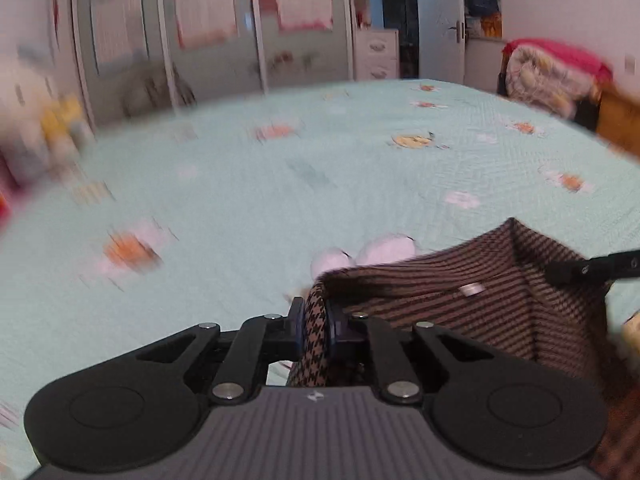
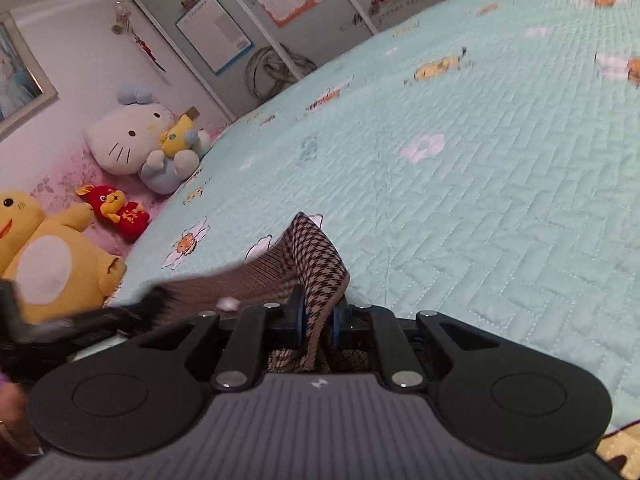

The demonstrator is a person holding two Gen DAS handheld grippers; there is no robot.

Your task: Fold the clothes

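Broadly, the bed filled both views: a pale green quilted cover with flower and bee prints, running back to a grey wardrobe hung with pink-edged sheets. In your left view that background was smeared with motion blur.

Your garment came next in size: brown cloth, houndstooth outside, thin dark stripes inside. It hung lifted above the cover near your edge of the bed, stretched between your two tools. Its held top edge ran roughly side to side, from your left gripper across to your right gripper; the striped inner face opened toward the left camera, and the body dropped below both frames. A small white tag sat on the striped side just under that edge.

Both sets of tongs were pinched narrow on cloth. Your left pair clamped a houndstooth fold standing upright between the blue pads. Your right pair held another corner, its tip pointing up and away over the cover.

At the left of the right view, plush toys lined the pink bedding: a yellow one, a white cat, a small red one.
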